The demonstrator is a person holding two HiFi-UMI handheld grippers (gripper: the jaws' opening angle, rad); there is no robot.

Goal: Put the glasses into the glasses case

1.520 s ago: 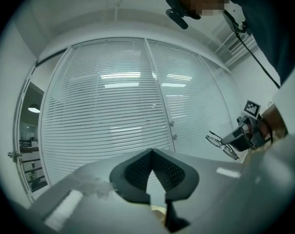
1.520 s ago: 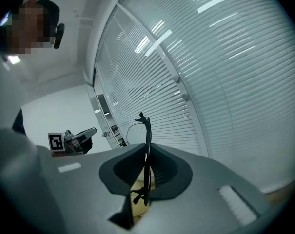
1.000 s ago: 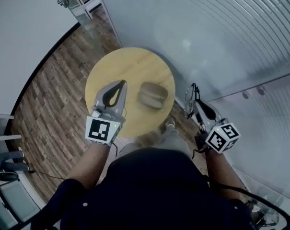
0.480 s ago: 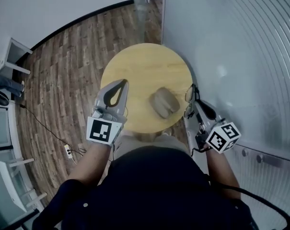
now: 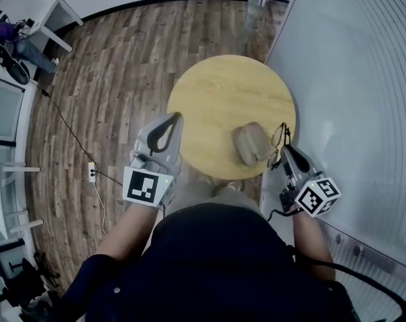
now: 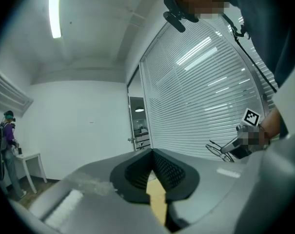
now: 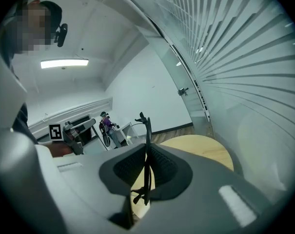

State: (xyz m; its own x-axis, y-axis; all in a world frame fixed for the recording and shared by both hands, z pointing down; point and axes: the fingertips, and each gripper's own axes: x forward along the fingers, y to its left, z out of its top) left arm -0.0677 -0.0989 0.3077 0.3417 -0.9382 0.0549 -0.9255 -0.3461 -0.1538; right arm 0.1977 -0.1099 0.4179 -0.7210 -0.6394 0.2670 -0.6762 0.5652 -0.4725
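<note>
A taupe glasses case (image 5: 251,144) lies closed near the front right edge of the round wooden table (image 5: 223,92). My right gripper (image 5: 285,151) is shut on thin dark-framed glasses (image 5: 279,138) and holds them at the table's right rim, just right of the case. In the right gripper view the glasses (image 7: 147,130) stand upright, pinched between the jaws of the right gripper (image 7: 147,147). My left gripper (image 5: 171,121) hovers at the table's front left edge, shut and empty. In the left gripper view its tips (image 6: 152,152) meet, and the glasses (image 6: 216,147) show far right.
A frosted glass wall with blinds (image 5: 364,99) runs close along the right of the table. A wood floor (image 5: 109,79) surrounds it, with a cable and power strip (image 5: 92,173) at left. A white side table (image 5: 55,15) and a person (image 7: 107,126) stand far off.
The head view has swung, so the table and case sit further right in it. My right gripper with the glasses now hangs right beside the case. The left gripper stays at the table's front left.
</note>
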